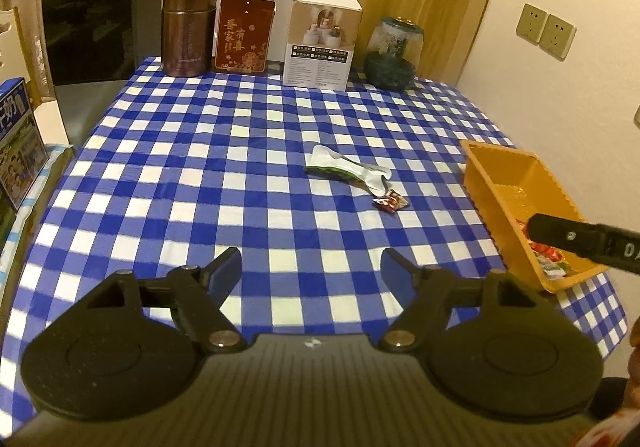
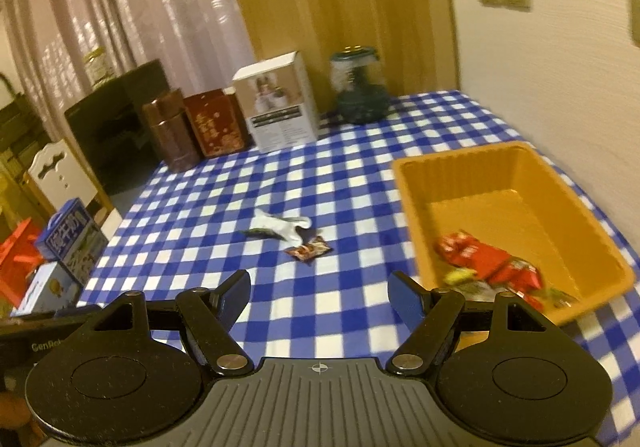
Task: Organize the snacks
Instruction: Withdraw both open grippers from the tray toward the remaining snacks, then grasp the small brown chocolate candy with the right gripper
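A white-and-green snack packet [image 1: 346, 169] [image 2: 284, 225] lies in the middle of the blue checked tablecloth [image 1: 200, 175]. A small red wrapped candy [image 1: 390, 203] [image 2: 308, 249] sits just beside it. The orange tray [image 1: 516, 175] [image 2: 500, 215] stands at the table's right edge, with several red and yellow snack packs [image 2: 488, 259] at its near end. My left gripper [image 1: 311, 259] hovers open over the cloth, well short of the packet, with nothing between its fingers. My right gripper [image 2: 320, 281] is open too, empty, left of the tray's near corner.
Along the back edge stand a brown canister [image 1: 188, 35], a red tin [image 1: 244, 35], a white box [image 1: 322, 43] and a glass jar [image 1: 394, 53]. Blue cartons [image 2: 70, 239] sit off the table's left side. A wall runs close behind the tray.
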Demonstrator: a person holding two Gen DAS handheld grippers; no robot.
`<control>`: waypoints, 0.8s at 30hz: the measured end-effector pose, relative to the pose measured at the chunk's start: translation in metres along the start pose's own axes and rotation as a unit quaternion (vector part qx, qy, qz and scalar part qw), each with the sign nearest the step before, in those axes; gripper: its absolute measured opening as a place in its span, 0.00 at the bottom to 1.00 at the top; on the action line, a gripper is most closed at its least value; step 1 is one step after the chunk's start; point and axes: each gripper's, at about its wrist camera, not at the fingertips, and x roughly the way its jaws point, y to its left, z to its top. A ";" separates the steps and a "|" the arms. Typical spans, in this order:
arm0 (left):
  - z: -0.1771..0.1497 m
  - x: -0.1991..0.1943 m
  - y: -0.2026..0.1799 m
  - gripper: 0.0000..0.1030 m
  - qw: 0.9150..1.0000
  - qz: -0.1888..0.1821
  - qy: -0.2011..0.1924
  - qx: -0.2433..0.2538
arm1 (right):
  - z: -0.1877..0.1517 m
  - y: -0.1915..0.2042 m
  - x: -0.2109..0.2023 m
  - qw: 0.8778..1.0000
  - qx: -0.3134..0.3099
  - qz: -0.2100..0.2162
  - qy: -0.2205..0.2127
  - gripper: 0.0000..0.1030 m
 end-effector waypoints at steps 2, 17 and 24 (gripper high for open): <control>0.005 0.008 0.003 0.72 1.000 0.000 0.001 0.006 | 0.001 0.003 0.016 1.000 -0.010 0.003 0.004 0.73; 0.023 0.099 0.025 0.72 0.999 -0.020 0.019 0.046 | 0.000 -0.002 0.146 0.996 -0.075 0.008 0.044 0.73; 0.031 0.127 0.034 0.72 0.998 -0.036 0.021 0.043 | 0.002 0.000 0.185 0.991 -0.125 0.008 0.053 0.66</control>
